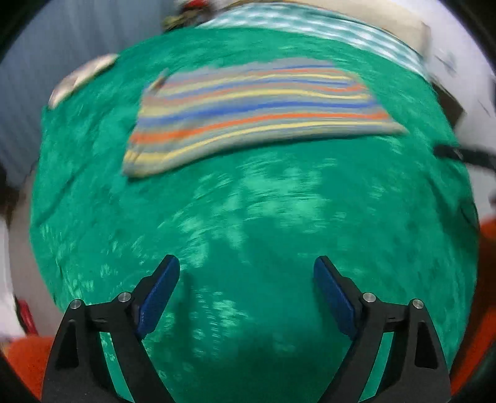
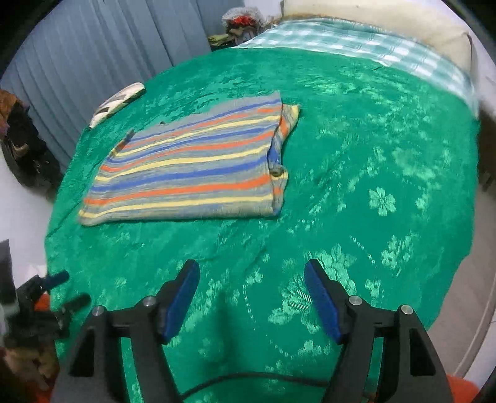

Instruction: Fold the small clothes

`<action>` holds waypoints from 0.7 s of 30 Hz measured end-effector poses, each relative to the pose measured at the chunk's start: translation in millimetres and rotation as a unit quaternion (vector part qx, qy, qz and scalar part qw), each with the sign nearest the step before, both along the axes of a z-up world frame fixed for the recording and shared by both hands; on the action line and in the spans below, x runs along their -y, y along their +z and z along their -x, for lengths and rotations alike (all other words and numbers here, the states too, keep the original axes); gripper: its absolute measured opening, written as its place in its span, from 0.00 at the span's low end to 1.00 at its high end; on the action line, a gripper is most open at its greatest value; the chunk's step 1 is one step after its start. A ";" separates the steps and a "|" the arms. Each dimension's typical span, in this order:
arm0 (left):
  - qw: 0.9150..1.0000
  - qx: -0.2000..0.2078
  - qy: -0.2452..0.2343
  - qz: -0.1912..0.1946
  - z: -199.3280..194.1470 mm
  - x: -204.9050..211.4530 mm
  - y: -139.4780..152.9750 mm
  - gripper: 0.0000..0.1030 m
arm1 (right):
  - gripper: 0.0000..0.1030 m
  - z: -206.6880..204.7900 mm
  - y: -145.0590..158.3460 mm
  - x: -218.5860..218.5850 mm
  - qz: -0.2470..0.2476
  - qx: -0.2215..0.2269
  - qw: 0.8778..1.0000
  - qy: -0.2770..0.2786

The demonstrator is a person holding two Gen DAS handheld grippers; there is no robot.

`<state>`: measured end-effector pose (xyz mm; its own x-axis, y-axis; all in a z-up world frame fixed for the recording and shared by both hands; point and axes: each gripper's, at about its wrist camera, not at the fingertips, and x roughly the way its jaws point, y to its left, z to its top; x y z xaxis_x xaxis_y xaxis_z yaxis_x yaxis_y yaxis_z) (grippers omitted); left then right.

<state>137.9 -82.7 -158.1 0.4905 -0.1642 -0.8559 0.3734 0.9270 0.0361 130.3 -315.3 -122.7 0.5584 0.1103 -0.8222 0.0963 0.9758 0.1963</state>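
Both spread, empty: only right tool shows striped garment's folded edge sharply.

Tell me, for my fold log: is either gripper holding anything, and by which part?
Nothing is held. Both stand open over the bedspread, apart from the shirt.

This is a home bedroom. A bed under a green floral bedspread carries a checked sheet and a pillow, with pleated grey curtains alongside.

A green flowered bedspread bears a folded striped garment and a white object.
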 end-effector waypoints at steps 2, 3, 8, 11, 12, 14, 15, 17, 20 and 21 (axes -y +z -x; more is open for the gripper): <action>0.999 0.022 -0.037 -0.007 7.1 21.2 14.2 0.87 | 0.68 -0.5 2.4 8.8 -0.007 0.008 1.000 -0.004; 0.998 0.030 -0.059 -0.002 7.6 35.2 22.1 0.87 | 0.68 -3.7 4.4 14.0 -0.015 0.012 1.000 -0.005; 0.989 0.054 -0.133 0.023 -10.7 103.3 39.9 0.86 | 0.68 -38.1 20.0 42.9 -0.067 0.033 0.997 0.010; 0.982 0.059 -0.175 0.025 -37.4 147.7 31.7 0.82 | 0.68 -76.7 15.8 65.8 -0.106 0.022 0.994 0.015; 0.981 0.057 -0.182 0.023 -47.4 156.6 27.5 0.81 | 0.68 -95.5 10.7 76.5 -0.124 0.014 0.992 0.011; 0.979 0.042 -0.196 0.026 -69.7 177.6 14.0 0.79 | 0.68 -125.5 1.0 91.5 -0.149 0.000 0.989 0.010; 0.978 0.033 -0.204 0.033 -79.1 185.6 6.5 0.79 | 0.68 -142.3 -6.1 98.2 -0.164 -0.014 0.986 0.012; 0.974 0.029 -0.220 0.034 -86.8 196.0 -5.0 0.78 | 0.67 -177.6 -23.5 109.5 -0.190 -0.044 0.981 0.020; 0.969 0.029 -0.244 0.037 -90.1 208.1 -14.5 0.63 | 0.66 -218.9 -42.3 119.7 -0.222 -0.066 0.972 0.026; 0.967 0.028 -0.248 0.050 -91.4 209.5 -16.0 0.58 | 0.66 -230.8 -45.5 120.6 -0.234 -0.065 0.970 0.028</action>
<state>229.3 -292.1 -174.1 0.3750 -0.4715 -0.7982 0.7724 0.6350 -0.0122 361.0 -435.8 -168.1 0.4354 0.5154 -0.7381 0.0984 0.7877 0.6081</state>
